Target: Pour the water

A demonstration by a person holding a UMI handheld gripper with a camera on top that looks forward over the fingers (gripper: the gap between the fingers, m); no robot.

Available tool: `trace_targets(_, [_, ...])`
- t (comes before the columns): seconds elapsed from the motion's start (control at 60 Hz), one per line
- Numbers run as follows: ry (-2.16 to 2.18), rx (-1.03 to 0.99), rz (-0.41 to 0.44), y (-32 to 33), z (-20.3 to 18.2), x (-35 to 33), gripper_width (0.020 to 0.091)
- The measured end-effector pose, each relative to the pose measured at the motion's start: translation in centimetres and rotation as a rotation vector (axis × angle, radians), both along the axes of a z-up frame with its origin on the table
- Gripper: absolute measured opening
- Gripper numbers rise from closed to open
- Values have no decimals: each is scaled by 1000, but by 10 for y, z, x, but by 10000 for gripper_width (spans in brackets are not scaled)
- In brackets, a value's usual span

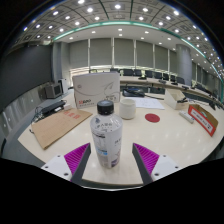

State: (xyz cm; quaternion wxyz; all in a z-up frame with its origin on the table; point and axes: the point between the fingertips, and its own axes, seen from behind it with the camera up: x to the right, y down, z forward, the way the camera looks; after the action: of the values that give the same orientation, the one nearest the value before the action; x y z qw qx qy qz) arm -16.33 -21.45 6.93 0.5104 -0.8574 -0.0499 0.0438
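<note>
Bottle: a clear plastic water bottle [106, 138] with a dark cap and a pale label band stood upright on the surface [170, 140], between the two fingers of the tool.
Tool: the tool [110, 160] was spread apart, its magenta pads [77, 155] flanking the bottle's lower half; a gap seemed to show at each side, though the bottle's base hid the contact, so a light touch could not be ruled out.
Cup: a white cup [127, 107] sat beyond the bottle and slightly to its right, well apart from it.
Box: a white carton with red print [96, 89] stood behind the bottle, just left of the cup.
Red disc: a small round red item [152, 117] lay to the right of the bottle, past the cup.
Cardboard: a flat brown sheet [57, 124] lay to the left of the bottle.
Red package: a long red-edged pack [203, 119] lay far right of the bottle, near the surface's edge.
</note>
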Motion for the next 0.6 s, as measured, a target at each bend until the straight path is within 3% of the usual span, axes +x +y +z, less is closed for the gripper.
trace_targets(0.1, [-12,53,-16,30,-10,-5,814])
trace_targets(0.217, [-31,95,-2,50,-16,-17,565])
trace_targets(0.467, [-32,106,-19,55,-7,-15,415])
trace_targets(0.6, [-134,109,-19,59,22,15,414])
